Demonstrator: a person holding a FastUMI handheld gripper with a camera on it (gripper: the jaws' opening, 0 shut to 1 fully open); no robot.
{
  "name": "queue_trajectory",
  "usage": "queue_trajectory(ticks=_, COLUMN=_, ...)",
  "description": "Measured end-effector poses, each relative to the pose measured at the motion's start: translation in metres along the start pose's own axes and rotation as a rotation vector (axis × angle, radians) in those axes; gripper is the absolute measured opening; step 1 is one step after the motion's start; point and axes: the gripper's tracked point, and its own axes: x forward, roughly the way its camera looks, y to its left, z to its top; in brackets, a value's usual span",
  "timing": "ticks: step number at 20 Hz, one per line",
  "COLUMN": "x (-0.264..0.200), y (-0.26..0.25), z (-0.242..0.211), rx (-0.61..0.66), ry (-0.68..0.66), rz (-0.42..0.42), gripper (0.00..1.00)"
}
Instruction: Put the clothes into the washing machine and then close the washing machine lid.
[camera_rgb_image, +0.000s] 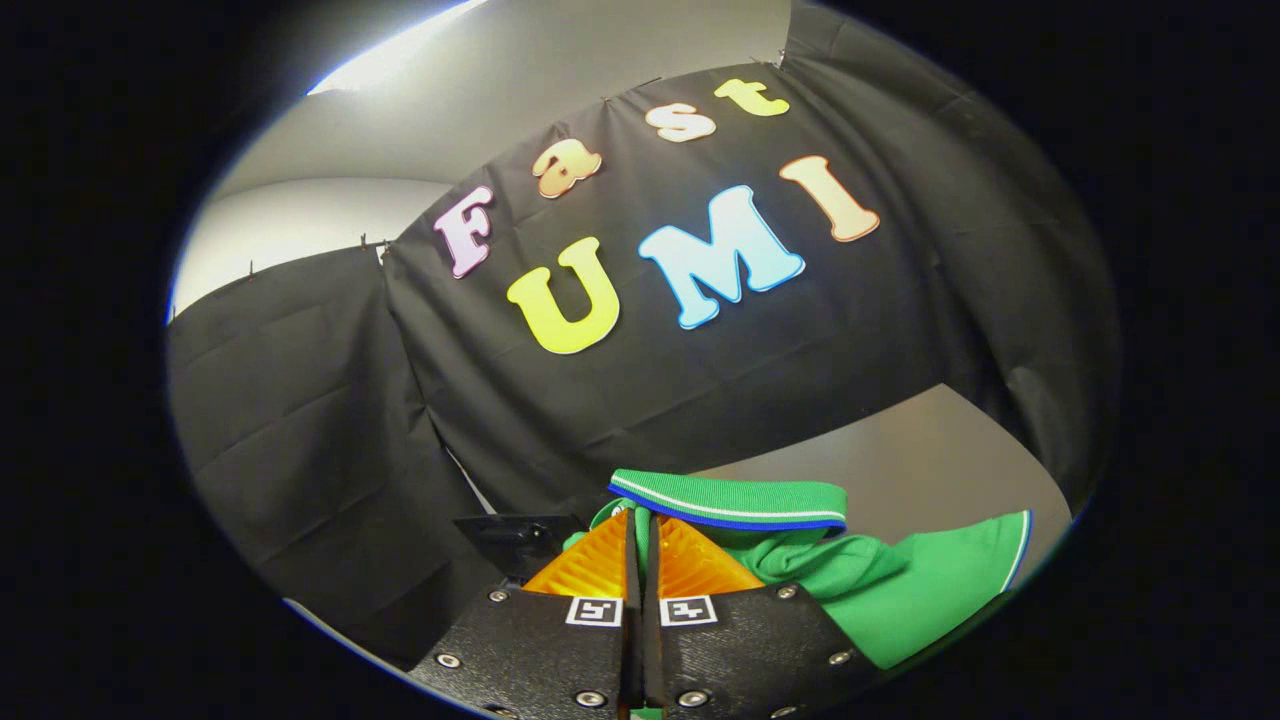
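Note:
My gripper (641, 545) is shut on a green garment (870, 590), with a thin fold of the cloth pinched between the two orange fingers (590, 565). The garment's collar (730, 500), green with white and blue stripes, stands up just beyond the fingertips. The rest of the cloth hangs off to the right of the fingers, and a white-edged hem trails out farthest from them. The garment is lifted clear of the grey table (920, 460) behind it.
A black cloth wall (700, 380) hangs close ahead and wraps round to the left. A dark flat object (515, 535) sits just left of the fingers, partly hidden by them. The grey table stretches away to the right behind the garment.

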Motion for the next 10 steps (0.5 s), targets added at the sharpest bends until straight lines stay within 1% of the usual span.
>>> queue_trajectory(ticks=10, x=0.011, y=0.092, z=0.007, rx=-0.026, ry=-0.027, rz=0.139, gripper=0.0)
